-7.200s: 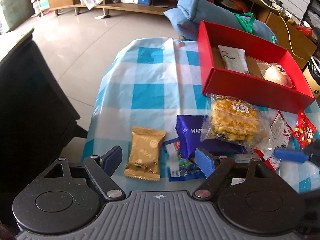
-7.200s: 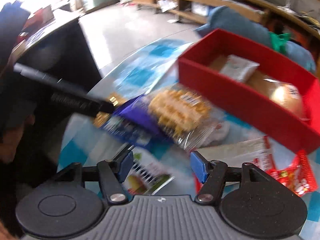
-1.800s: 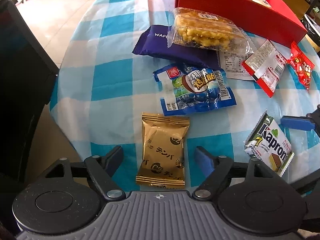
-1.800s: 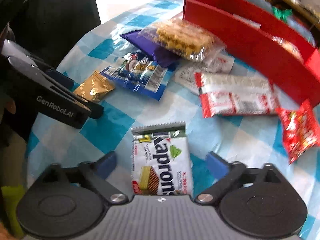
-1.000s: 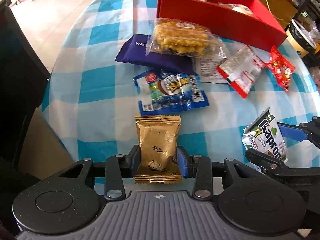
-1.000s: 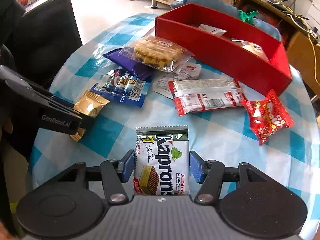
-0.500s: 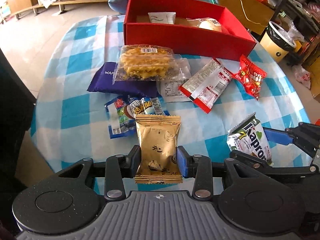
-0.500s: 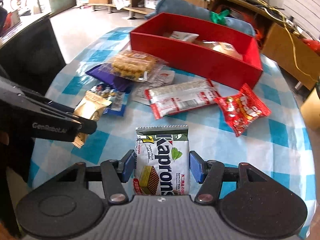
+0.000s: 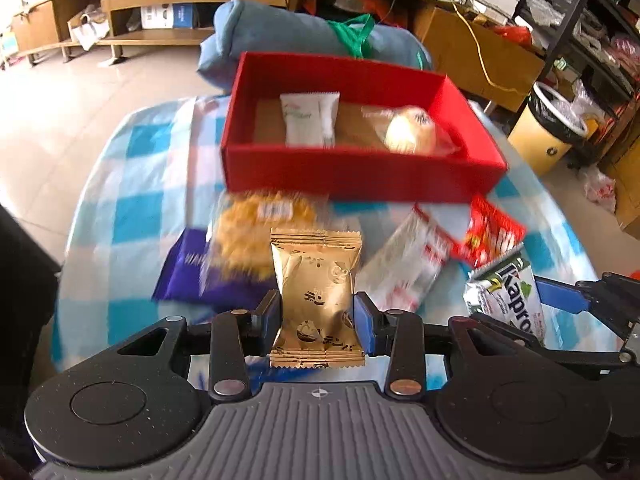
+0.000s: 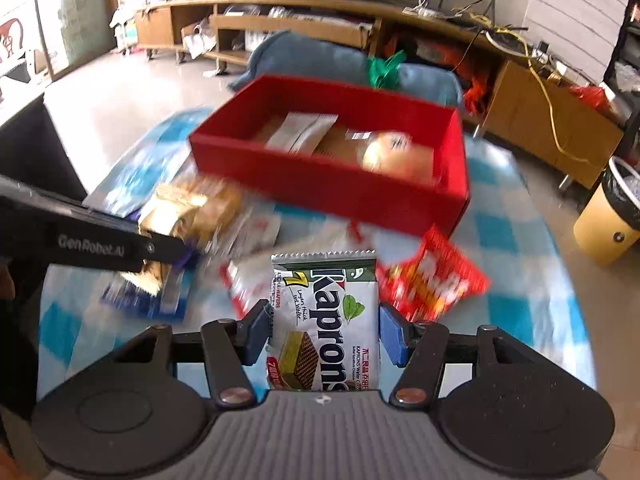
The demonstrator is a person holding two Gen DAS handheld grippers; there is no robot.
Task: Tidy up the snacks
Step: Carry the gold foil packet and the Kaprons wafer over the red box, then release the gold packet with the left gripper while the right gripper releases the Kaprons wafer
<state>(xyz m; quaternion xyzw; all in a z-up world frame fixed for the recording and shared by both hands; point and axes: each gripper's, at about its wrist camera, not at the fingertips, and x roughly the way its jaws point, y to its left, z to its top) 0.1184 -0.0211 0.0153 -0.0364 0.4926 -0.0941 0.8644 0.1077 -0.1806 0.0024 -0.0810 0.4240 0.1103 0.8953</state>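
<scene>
While the left gripper (image 9: 317, 316) clamps the gold packet (image 9: 316, 300) and the right gripper (image 10: 323, 334) clamps the Kaprons wafer (image 10: 326, 328), both look mid-carry, next needing release inside the red box (image 9: 352, 176) at the tabletop's far edge.

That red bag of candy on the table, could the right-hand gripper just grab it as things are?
Probably not yet. The right gripper has its fingers closed on the green wafer pack, so nothing else fits between them. The red candy bag itself lies uncovered just ahead and to the right, in front of the red box.

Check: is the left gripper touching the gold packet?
Touching. The left wrist view shows the left gripper shut on the gold packet, both blue pads pressed against its sides.
</scene>
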